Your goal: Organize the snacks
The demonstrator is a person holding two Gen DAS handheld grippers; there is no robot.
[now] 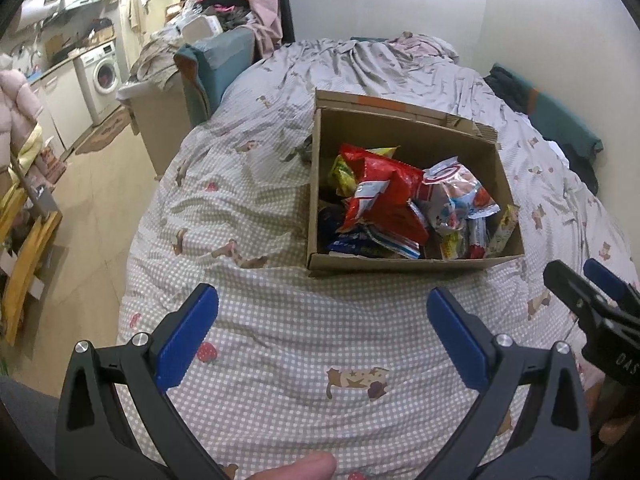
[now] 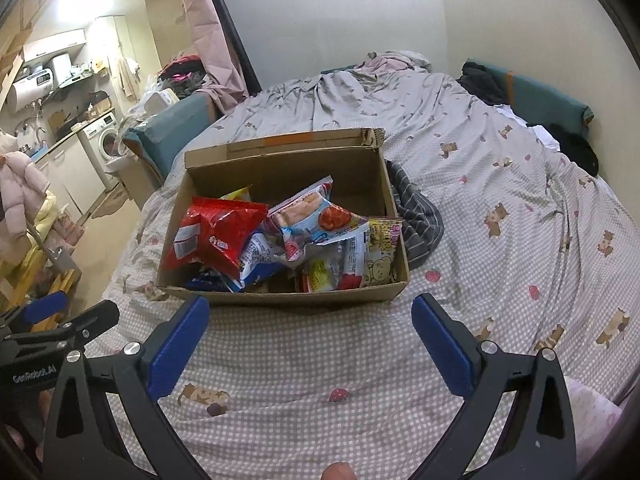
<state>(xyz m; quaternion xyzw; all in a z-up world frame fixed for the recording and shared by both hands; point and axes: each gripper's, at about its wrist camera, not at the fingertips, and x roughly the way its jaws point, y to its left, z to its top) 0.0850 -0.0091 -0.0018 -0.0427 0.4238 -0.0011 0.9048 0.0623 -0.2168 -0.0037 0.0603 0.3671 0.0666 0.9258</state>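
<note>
Snacks, crinkly red, blue and yellow foil packets (image 2: 256, 240), sit heaped in the brown cardboard box (image 2: 280, 298) on the checked bedspread (image 2: 320, 360); left gripper (image 1: 322, 322) and right gripper (image 2: 310, 330), both spread apart and empty, risk slipping on overlapping wrappers.

plenty of open bedspread (image 1: 320, 344) between both grippers and the cardboard box (image 1: 400, 266) — flat checked fabric, only soft wrinkles. the box's near wall sits at 12 o'clock from the right gripper (image 2: 310, 322) and about 1 o'clock from the left gripper (image 1: 322, 312), both with jaws spread wide and empty. box top is open, but snack packets (image 2: 224, 236) pile near rim height, so the free pocket is the back half. a striped cloth (image 2: 420, 216) bunches against the box's side at 1 o'clock in the right wrist view. the grippers flank each other closely.
</note>
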